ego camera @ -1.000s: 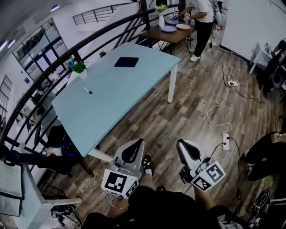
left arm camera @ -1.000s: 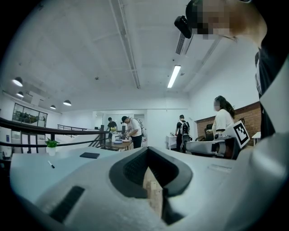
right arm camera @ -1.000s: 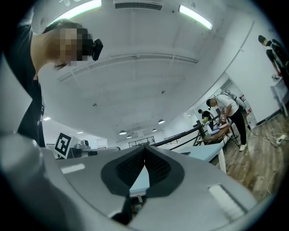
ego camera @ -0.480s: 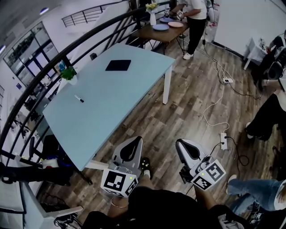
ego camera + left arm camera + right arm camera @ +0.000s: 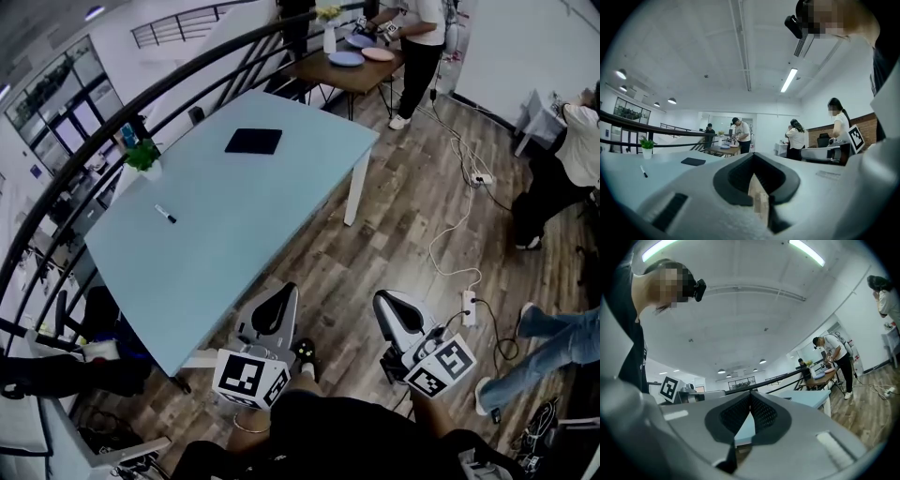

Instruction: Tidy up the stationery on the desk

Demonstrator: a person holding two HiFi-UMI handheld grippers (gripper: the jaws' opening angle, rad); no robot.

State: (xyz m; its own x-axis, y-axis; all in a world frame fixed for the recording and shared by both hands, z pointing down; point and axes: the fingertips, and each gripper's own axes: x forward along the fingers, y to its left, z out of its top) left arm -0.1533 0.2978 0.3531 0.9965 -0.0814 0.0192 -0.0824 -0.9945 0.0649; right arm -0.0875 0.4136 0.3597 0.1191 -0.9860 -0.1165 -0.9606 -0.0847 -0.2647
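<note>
Both tools hang low in front of the person, over the wooden floor and short of the table's (image 5: 309, 131) near corner. The left tool (image 5: 284, 293) has its jaws drawn together at the tips with nothing between them, and the right tool (image 5: 382, 302) is the same – pinched to and empty. The pen (image 5: 165, 214) lies on the table well apart from both, ahead and to the left, so the left tool looks the nearer one for it. Its long axis runs slantwise across the tabletop, from far-left to near-right as the head view has it; which end is the cap is too small to tell. A dark pad (image 5: 253, 141) lies flat further along the table, roughly straight ahead of the left tool, its edges about square to the table's. Any pick would seem to need a step closer first, then jaws set across the pen's axis.
</note>
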